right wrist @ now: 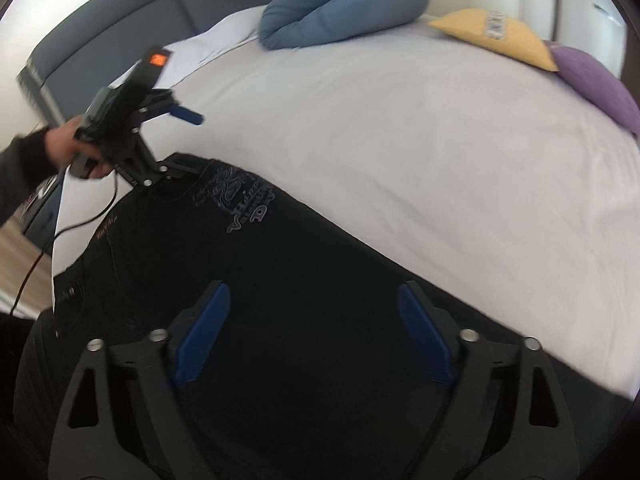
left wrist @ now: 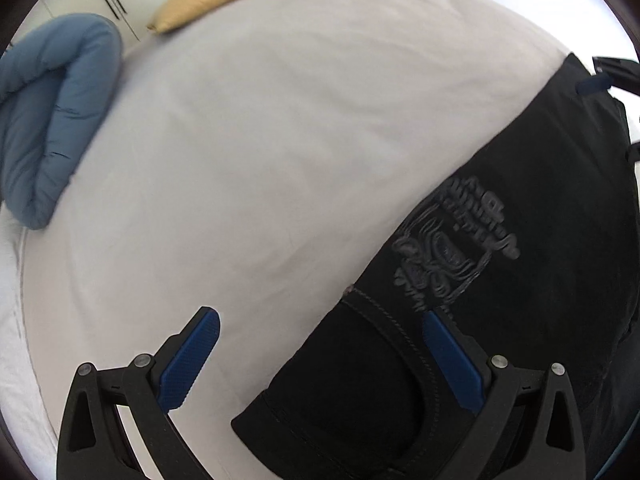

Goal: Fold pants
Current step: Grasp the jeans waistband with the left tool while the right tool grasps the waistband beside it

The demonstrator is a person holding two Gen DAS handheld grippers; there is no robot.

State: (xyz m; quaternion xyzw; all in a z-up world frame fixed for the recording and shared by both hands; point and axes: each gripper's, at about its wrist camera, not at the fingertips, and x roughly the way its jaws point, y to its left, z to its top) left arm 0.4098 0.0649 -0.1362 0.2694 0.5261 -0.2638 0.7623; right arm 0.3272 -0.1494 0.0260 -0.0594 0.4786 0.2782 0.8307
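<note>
Black pants [left wrist: 532, 184] with a grey embroidered design [left wrist: 456, 240] lie flat on the pale bed sheet [left wrist: 260, 140]. My left gripper [left wrist: 320, 316] is open and points down over the pants' near edge, its left finger over bare sheet and its right finger over the fabric by a stitched pocket. In the right wrist view the same pants [right wrist: 288, 264] fill the lower half. My right gripper [right wrist: 313, 288] hovers open above the dark cloth with nothing between its pads. A hand holds the left gripper [right wrist: 186, 142] at the pants' far left corner.
A rolled blue duvet [right wrist: 340, 4] lies at the head of the bed, by the grey headboard [right wrist: 120, 20]. A yellow pillow [right wrist: 492, 36] and a purple pillow [right wrist: 596, 84] sit on the far edge. A black cable [right wrist: 48, 236] hangs from the left gripper.
</note>
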